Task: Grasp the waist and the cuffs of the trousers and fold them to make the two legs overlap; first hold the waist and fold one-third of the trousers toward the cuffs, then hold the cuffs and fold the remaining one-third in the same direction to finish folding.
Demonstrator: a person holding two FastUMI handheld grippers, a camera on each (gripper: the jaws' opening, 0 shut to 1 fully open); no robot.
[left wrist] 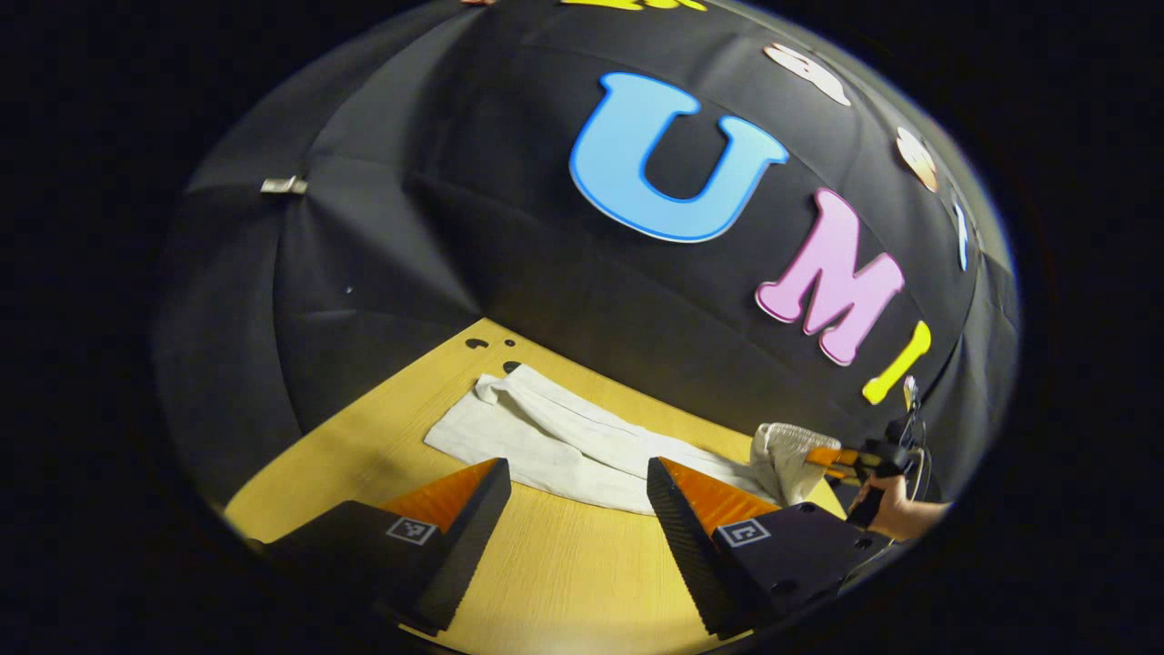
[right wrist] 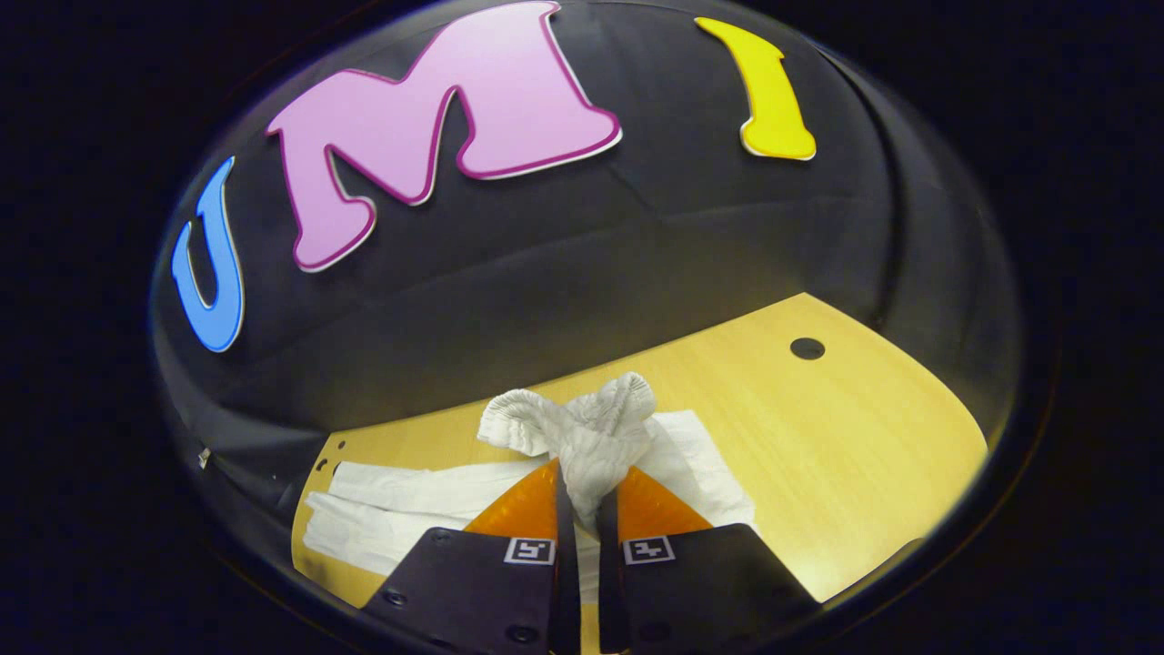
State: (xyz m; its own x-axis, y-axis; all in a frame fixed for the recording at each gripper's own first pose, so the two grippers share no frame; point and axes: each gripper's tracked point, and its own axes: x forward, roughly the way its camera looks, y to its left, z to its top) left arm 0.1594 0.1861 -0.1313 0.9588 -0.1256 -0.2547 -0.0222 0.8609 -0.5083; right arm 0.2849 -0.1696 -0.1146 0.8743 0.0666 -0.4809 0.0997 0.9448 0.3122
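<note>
White trousers (left wrist: pixel 582 446) lie flat on the wooden table (right wrist: pixel 846 428), their waist (right wrist: pixel 591 428) bunched and lifted in my clamped right gripper (right wrist: pixel 582 518), my left gripper (left wrist: pixel 577 509) gaping empty short of the cuffs (left wrist: pixel 496 387) (leg-overlap step, I judge), which it must grasp next.

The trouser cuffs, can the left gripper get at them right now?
Probably yes. The left gripper is open above bare table, and the trousers lie flat just ahead with nothing between; the right gripper pinches the waist at the other end.
</note>
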